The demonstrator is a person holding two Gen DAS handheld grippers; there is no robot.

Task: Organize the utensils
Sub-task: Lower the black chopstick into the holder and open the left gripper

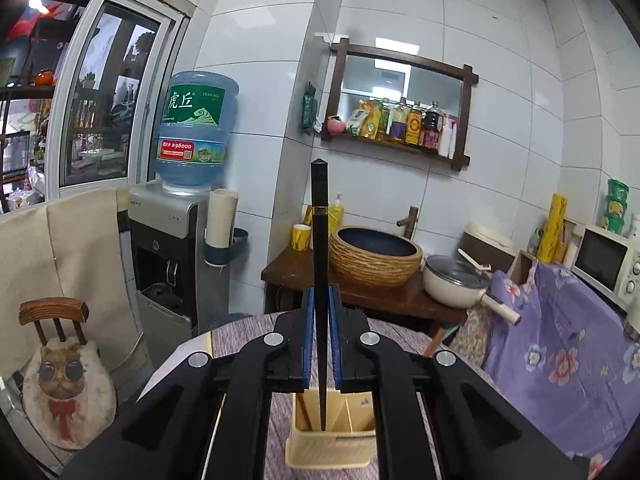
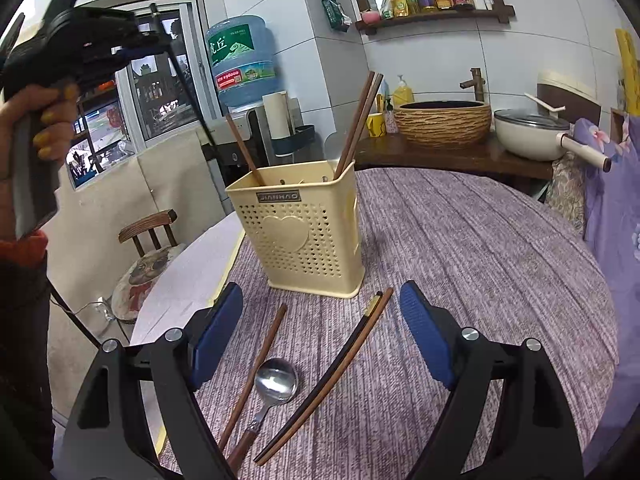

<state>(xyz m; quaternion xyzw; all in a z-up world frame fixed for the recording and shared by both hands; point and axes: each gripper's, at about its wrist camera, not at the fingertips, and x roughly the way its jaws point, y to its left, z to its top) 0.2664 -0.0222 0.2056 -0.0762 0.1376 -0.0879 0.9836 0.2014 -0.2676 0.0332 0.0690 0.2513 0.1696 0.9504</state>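
Note:
My left gripper (image 1: pixel 322 298) is shut on a black chopstick (image 1: pixel 320 240) that stands nearly upright. Its lower tip hangs over the cream utensil holder (image 1: pixel 332 444). In the right wrist view a hand holds that gripper (image 2: pixel 154 40) high at the left, above and behind the holder (image 2: pixel 300 224). The holder has brown chopsticks (image 2: pixel 358 120) leaning in it. My right gripper (image 2: pixel 320 294) is open over the table with nothing between its fingers. Below it lie a brown chopstick (image 2: pixel 256 372), a metal spoon (image 2: pixel 276 380) and a black and brown chopstick pair (image 2: pixel 332 372).
The round table has a purple striped cloth (image 2: pixel 480 260), and its edge runs along the left. A wooden chair (image 2: pixel 148 236) with a cat cushion stands beside it. Behind are a water dispenser (image 2: pixel 244 56), a woven basin (image 2: pixel 442 120) and a lidded pot (image 2: pixel 532 132).

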